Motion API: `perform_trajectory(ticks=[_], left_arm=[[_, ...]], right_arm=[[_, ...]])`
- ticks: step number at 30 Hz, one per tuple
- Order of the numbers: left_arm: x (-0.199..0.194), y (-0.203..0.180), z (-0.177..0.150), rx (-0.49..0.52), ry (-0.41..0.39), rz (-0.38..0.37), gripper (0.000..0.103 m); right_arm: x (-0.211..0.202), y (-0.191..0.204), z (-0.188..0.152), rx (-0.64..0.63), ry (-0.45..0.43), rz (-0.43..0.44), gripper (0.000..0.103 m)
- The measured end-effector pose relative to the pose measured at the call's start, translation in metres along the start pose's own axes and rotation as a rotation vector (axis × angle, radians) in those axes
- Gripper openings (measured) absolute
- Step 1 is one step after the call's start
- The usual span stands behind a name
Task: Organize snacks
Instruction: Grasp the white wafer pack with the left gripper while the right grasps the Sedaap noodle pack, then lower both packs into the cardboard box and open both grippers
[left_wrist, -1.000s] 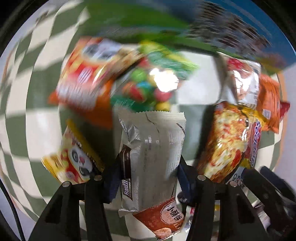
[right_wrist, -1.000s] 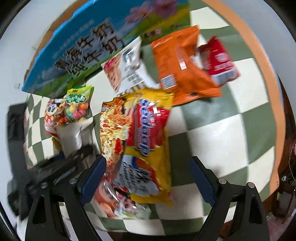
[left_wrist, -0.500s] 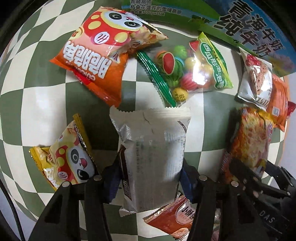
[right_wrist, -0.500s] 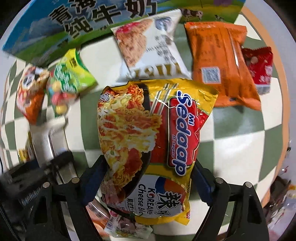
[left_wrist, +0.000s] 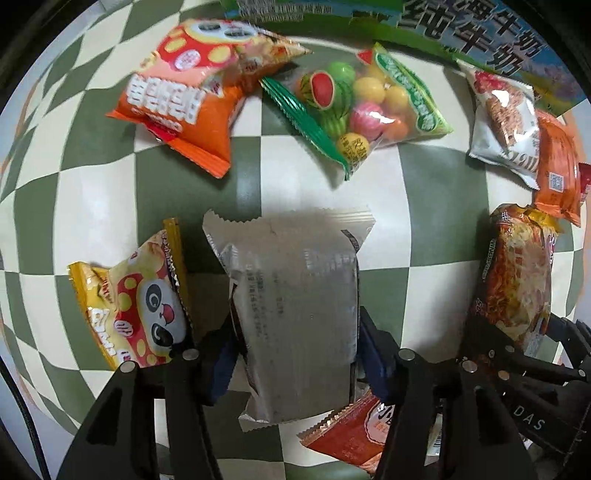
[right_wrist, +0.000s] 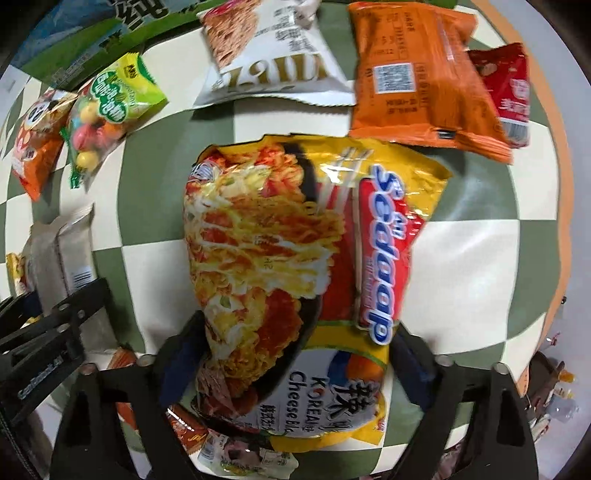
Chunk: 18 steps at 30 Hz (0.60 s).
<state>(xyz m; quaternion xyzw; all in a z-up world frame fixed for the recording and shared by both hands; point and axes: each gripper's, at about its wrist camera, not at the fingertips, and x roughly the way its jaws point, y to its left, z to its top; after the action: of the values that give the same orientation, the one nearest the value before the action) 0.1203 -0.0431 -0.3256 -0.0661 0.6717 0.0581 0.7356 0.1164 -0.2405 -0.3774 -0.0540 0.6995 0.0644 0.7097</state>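
Observation:
My left gripper (left_wrist: 295, 354) is shut on a silver snack pack (left_wrist: 291, 302), held above the checkered cloth (left_wrist: 436, 206). My right gripper (right_wrist: 295, 354) is shut on a yellow Sedaap noodle packet (right_wrist: 288, 266), also seen in the left wrist view (left_wrist: 517, 284). The silver pack shows at the left of the right wrist view (right_wrist: 59, 258). Both packs hide the fingertips' inner faces.
Around lie an orange panda bag (left_wrist: 188, 96), a green candy bag (left_wrist: 362, 107), a yellow panda bag (left_wrist: 136, 306), a white snack bag (right_wrist: 269, 55), an orange packet (right_wrist: 421, 77), a red packet (right_wrist: 513, 92) and a red-brown sachet (left_wrist: 354, 435). A milk carton box (left_wrist: 461, 33) stands behind.
Both grippers have moved closer to the table and forward with their packs still held. The snacks ahead look larger and nearer.

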Motion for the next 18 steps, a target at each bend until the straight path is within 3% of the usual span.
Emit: perform_trajectory(ticks=[3, 5, 15, 18], left_arm=[[-0.019, -0.005, -0.011, -0.006, -0.047, 0.007, 0.055], [-0.035, -0.011, -0.019, -0.01, -0.069, -0.004, 0.055], [-0.117, -0.038, -0.053, -0.005, -0.151, -0.113, 0.055], [-0.134, -0.033, -0.05, 0.008, -0.172, -0.14, 0.055]], right_arm=[[-0.011, 0.007, -0.011, 0.0, -0.032, 0.016, 0.088], [-0.021, -0.009, -0.025, 0.004, -0.048, 0.039, 0.088], [-0.103, -0.034, -0.058, -0.031, -0.159, 0.152, 0.088], [-0.126, -0.043, -0.048, -0.036, -0.183, 0.183, 0.088]])
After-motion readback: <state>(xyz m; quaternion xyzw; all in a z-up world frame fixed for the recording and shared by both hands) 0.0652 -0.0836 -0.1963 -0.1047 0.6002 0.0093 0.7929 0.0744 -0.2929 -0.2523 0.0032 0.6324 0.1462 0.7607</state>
